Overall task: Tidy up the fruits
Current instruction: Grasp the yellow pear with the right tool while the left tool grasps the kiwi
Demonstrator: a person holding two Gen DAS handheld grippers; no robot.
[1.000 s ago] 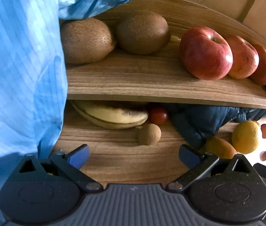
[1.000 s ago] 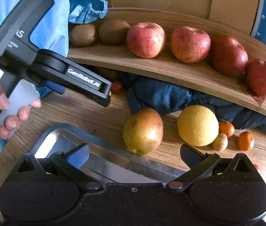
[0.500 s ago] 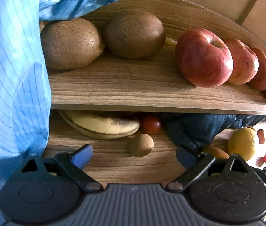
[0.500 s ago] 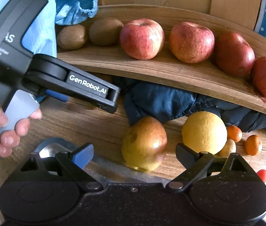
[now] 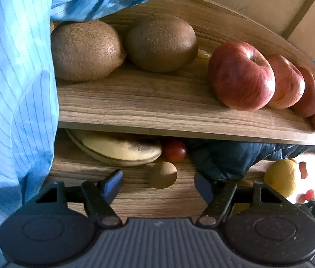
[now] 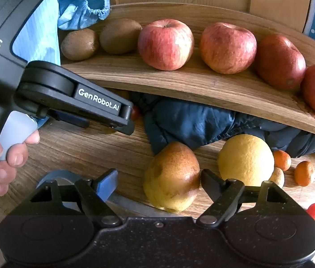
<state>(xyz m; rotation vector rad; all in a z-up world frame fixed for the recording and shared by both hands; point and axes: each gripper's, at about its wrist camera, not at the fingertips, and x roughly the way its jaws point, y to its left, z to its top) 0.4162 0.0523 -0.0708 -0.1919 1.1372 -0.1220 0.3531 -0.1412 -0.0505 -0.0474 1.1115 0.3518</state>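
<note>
A: Wood table [image 6: 86, 147], curved shelf [image 6: 202, 84] over it: kiwis, then four apples [image 6: 166, 44] in a row.
B: Grippers?
A: Right gripper [image 6: 157, 184] wide open, empty, pear [image 6: 172, 176] between its fingers below the shelf. Left gripper [image 5: 156, 184] open, empty, facing a small brown fruit [image 5: 163, 174] under the shelf by the banana [image 5: 121, 148].
B: Tip?
A: Probably center the pear, close gently, lift clear of the shelf edge.
</note>
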